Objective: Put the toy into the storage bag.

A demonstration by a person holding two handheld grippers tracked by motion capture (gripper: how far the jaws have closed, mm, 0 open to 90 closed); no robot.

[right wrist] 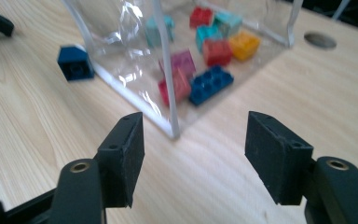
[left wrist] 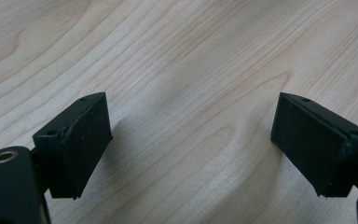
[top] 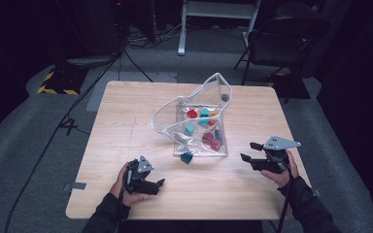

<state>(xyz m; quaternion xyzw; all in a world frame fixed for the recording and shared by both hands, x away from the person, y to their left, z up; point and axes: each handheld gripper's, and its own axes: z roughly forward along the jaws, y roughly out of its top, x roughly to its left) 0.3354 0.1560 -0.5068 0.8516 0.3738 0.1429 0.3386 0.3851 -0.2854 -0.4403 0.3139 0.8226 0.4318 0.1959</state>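
One blue brick (top: 187,158) lies outside your clear bag (top: 199,121) of bricks, touching its near edge, while both grippers, left (top: 159,184) and right (top: 248,151), hover empty with jaws apart; next, probably, pinch that brick.

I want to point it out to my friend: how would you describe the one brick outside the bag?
On the wooden table lies a clear plastic bag of coloured bricks. Just outside its near corner sits a dark blue brick, the only brick on bare wood.

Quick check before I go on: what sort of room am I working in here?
Probably a recording studio or lab rather than a home: a bare wooden table on grey carpet, cables trailing across the floor, and a black chair against dark surroundings.
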